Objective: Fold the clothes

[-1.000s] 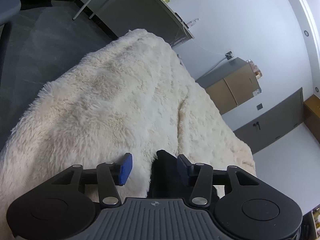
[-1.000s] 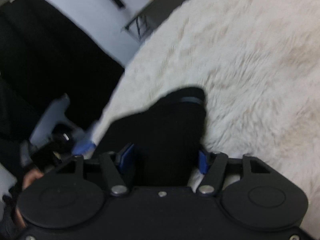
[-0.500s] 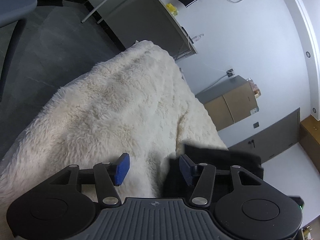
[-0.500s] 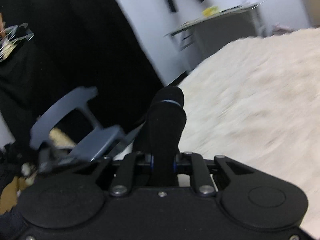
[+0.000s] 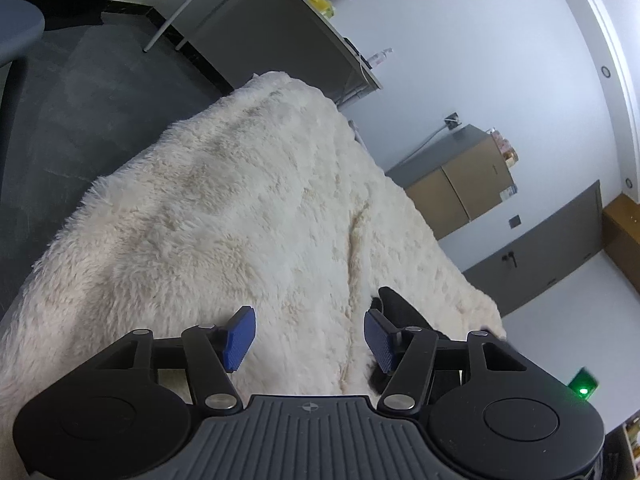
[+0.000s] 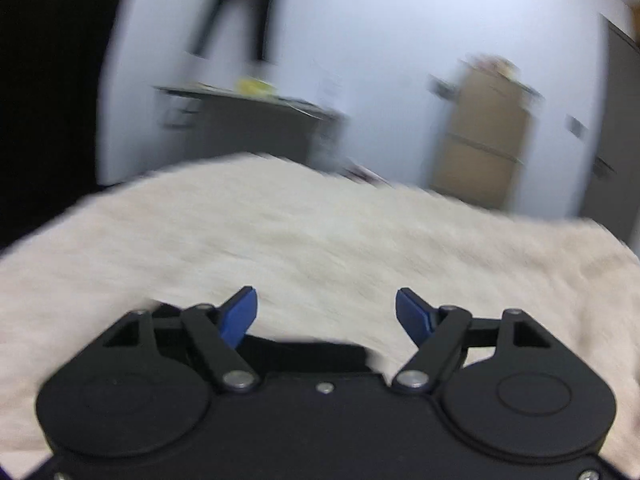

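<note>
A cream fleece blanket is covering the near surface. A grey desk and brown cabinet are standing against the far wall.

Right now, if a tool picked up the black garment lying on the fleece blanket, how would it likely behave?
The black garment would probably flop and drape: it lies limp, following the shaggy cream blanket. It likely weighs little, as the pile under it barely sinks. The deep pile may drag on it if pushed.

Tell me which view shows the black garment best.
The left wrist view: the black garment lies sharp on the cream blanket, beside the right blue pad. The blurred right wrist view shows only a dark strip low between the open jaws.
</note>
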Demonstrator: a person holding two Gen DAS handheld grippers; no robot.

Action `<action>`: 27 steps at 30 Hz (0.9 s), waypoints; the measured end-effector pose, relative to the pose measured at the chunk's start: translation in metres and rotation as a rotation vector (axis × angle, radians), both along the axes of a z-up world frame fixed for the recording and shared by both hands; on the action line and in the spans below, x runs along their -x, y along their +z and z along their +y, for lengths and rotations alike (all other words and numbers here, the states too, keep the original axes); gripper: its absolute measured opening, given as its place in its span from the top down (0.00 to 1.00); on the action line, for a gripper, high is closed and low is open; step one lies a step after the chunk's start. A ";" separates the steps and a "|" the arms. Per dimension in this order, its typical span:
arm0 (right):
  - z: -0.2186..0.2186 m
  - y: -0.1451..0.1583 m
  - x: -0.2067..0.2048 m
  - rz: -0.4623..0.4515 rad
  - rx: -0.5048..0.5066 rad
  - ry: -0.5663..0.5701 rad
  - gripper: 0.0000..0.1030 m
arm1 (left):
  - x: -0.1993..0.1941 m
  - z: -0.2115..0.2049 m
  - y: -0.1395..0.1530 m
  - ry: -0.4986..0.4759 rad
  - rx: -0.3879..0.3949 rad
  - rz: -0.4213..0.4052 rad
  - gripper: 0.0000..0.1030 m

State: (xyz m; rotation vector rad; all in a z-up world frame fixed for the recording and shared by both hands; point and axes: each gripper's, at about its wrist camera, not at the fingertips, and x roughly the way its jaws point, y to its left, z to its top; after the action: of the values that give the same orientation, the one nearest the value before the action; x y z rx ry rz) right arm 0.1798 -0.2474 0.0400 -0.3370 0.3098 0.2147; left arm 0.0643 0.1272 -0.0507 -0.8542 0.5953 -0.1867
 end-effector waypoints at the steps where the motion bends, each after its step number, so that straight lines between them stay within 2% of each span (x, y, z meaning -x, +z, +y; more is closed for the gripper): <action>1: 0.029 -0.014 0.007 -0.009 0.093 0.019 0.33 | 0.000 -0.001 0.000 -0.001 -0.002 -0.002 0.44; 3: 0.060 -0.038 0.018 0.018 0.165 0.029 0.40 | 0.002 -0.001 0.001 0.000 -0.005 -0.009 0.44; 4: 0.080 -0.053 0.029 0.027 0.207 0.046 0.61 | 0.003 -0.001 0.002 0.004 -0.004 -0.012 0.43; 5: 0.100 -0.069 0.039 0.036 0.250 0.064 0.75 | 0.004 0.000 0.002 0.007 -0.003 -0.015 0.42; 6: 0.121 -0.085 0.050 0.045 0.292 0.082 0.96 | 0.008 0.002 0.003 0.021 0.010 -0.027 0.41; 7: 0.141 -0.100 0.061 0.053 0.335 0.099 0.98 | 0.010 0.003 0.003 0.028 0.018 -0.034 0.38; 8: 0.153 -0.108 0.069 0.064 0.349 0.126 0.93 | 0.009 0.004 0.003 0.030 0.019 -0.035 0.36; 9: 0.157 -0.104 0.074 0.076 0.318 0.167 0.71 | 0.009 0.003 0.003 0.029 0.015 -0.032 0.35; 10: 0.161 -0.096 0.080 0.085 0.277 0.212 0.65 | 0.008 0.003 0.003 0.029 0.010 -0.028 0.33; 11: 0.162 -0.088 0.085 0.081 0.239 0.242 0.63 | 0.006 0.000 0.004 0.023 -0.010 -0.027 0.30; 12: 0.157 -0.079 0.088 0.059 0.206 0.251 0.54 | 0.005 -0.003 0.006 0.017 -0.031 -0.026 0.28; 13: 0.150 -0.069 0.090 0.045 0.164 0.256 0.40 | 0.005 -0.009 0.009 0.009 -0.069 -0.035 0.24; 15: 0.127 -0.047 0.093 0.050 0.066 0.252 0.29 | 0.005 -0.020 0.016 -0.004 -0.142 -0.053 0.21; 17: 0.097 -0.023 0.095 0.059 -0.024 0.228 0.20 | 0.006 -0.036 0.026 -0.018 -0.226 -0.067 0.10; 18: 0.081 -0.014 0.098 0.053 -0.050 0.213 0.09 | 0.007 -0.053 0.035 -0.031 -0.288 -0.077 0.08; 19: 0.065 -0.005 0.102 0.047 -0.076 0.197 0.00 | 0.009 -0.063 0.040 -0.035 -0.312 -0.085 0.03; 23: 0.000 0.025 0.110 0.039 -0.141 0.105 0.00 | 0.032 -0.114 0.071 -0.050 -0.354 -0.214 0.00; 26: -0.032 0.043 0.114 0.093 -0.180 0.027 0.00 | 0.041 -0.146 0.090 -0.056 -0.385 -0.233 0.00; 27: -0.040 0.048 0.115 0.111 -0.192 0.010 0.00 | 0.045 -0.155 0.094 -0.027 -0.407 -0.213 0.00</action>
State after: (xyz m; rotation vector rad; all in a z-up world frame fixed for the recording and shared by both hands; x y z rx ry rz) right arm 0.0649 -0.2877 0.0881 -0.1366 0.3944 0.2712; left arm 0.0189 -0.0273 0.0433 -0.4257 0.4247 -0.1711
